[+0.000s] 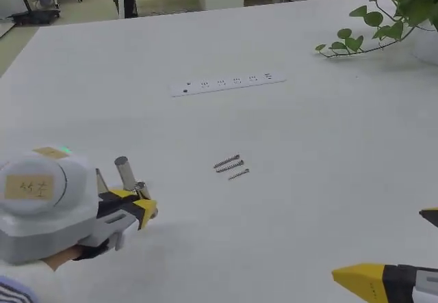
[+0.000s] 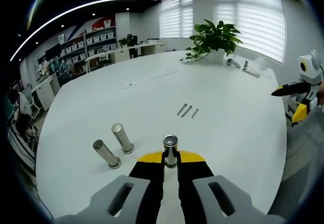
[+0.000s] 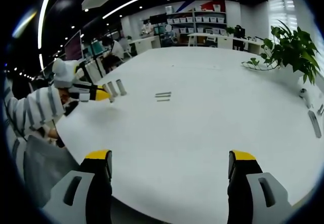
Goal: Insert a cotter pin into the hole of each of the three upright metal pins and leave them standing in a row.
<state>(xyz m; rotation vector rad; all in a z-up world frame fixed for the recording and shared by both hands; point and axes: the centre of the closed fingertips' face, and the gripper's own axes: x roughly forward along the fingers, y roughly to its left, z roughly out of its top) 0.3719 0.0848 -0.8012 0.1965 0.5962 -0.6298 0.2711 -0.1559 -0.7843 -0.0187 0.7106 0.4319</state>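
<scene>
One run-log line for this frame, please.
left gripper: shut on silver cylindrical metal pin | right gripper: open, empty | two other metal pins: standing nearby | three thin cotter pins: lying loose, uninserted

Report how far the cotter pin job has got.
Done: nothing yet. In hand: the left claw is shut on one silver cylindrical metal pin; two more pins stand beside it. Left: all three thin grey cotter pins lie loose on the white table, none inserted; the right claw is open.

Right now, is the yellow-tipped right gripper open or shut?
Open: the right gripper has its jaws wide apart, with bare white table between them.
</scene>
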